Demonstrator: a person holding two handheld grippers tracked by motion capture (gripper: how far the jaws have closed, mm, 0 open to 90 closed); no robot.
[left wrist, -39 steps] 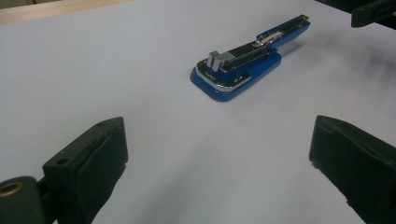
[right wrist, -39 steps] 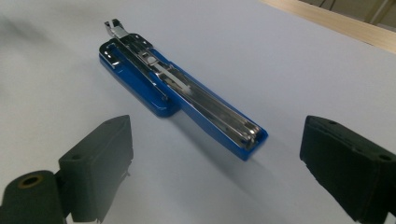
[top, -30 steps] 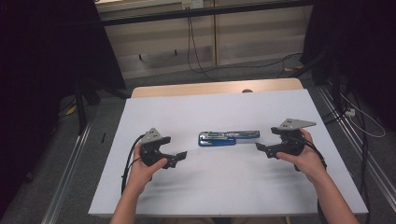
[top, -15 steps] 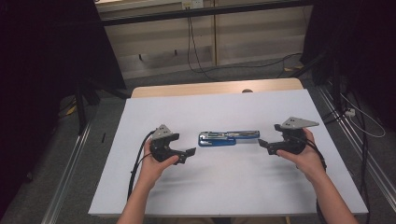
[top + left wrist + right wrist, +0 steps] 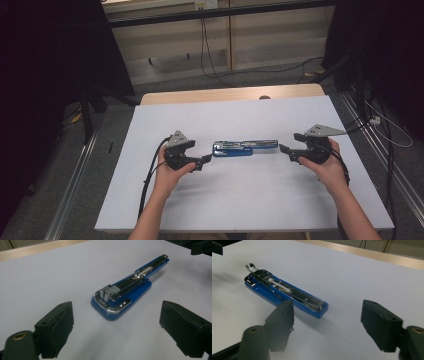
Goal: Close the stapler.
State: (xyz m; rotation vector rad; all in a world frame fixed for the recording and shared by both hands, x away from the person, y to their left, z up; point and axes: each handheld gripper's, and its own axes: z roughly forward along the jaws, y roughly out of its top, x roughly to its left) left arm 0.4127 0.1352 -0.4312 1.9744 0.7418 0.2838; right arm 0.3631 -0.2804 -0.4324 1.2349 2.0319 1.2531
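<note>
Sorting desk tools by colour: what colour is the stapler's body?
Blue, with silver metal along the top; the stapler shows best in the left gripper view.

White worktop (image 5: 250, 200) with a bare wooden strip along its far edge, seen from above at frame centre. A blue stapler (image 5: 245, 148), opened out flat, lies directly on it just above the middle, its length running left to right.
</note>
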